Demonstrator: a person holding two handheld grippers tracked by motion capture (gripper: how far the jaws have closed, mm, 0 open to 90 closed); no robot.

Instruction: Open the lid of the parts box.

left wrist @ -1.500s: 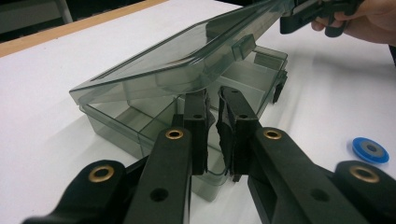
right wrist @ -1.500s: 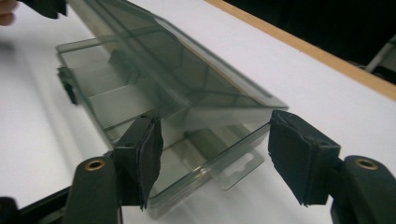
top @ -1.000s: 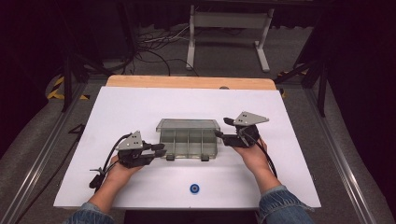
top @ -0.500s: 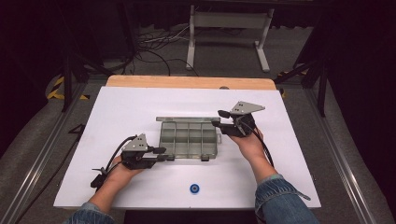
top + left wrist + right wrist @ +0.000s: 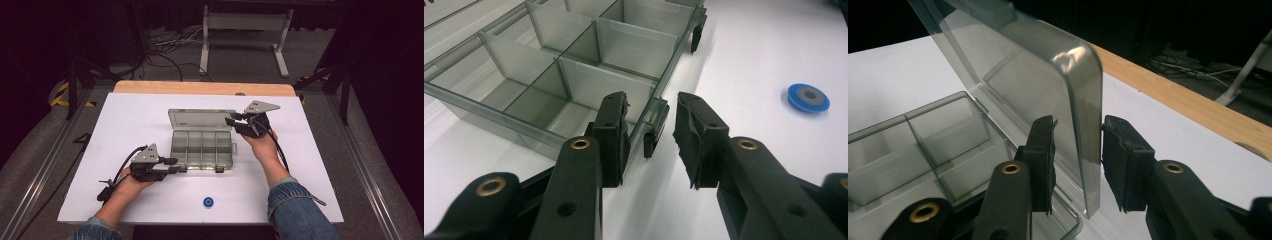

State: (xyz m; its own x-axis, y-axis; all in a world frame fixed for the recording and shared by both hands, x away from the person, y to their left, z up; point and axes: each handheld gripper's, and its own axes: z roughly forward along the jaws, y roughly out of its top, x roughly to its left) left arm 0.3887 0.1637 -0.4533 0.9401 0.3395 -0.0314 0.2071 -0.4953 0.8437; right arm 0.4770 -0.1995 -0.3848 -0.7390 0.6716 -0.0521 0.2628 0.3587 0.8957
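Observation:
A clear grey compartment box (image 5: 202, 147) lies at the table's middle, its compartments empty and its lid (image 5: 201, 120) raised almost upright at the back. My right gripper (image 5: 231, 121) is at the lid's right edge. In the right gripper view the lid (image 5: 1048, 95) stands between the open jaws of my right gripper (image 5: 1078, 150): one jaw touches its outer face, the other stands apart from it. My left gripper (image 5: 175, 165) is at the box's front left corner. It (image 5: 653, 137) stands open astride the front wall and a black latch (image 5: 651, 142).
A small blue disc (image 5: 208, 202) lies on the white table top (image 5: 310, 170) near the front edge, also seen as the blue disc (image 5: 808, 97) to the side of the left jaws. A second latch (image 5: 696, 35) sits farther along the box front. A wooden strip (image 5: 200, 88) borders the table's far side.
The lid has swung up from shut to nearly upright, with my right gripper moving back and up along with it. My left gripper has shifted slightly toward the near edge, staying at the box's front left corner.

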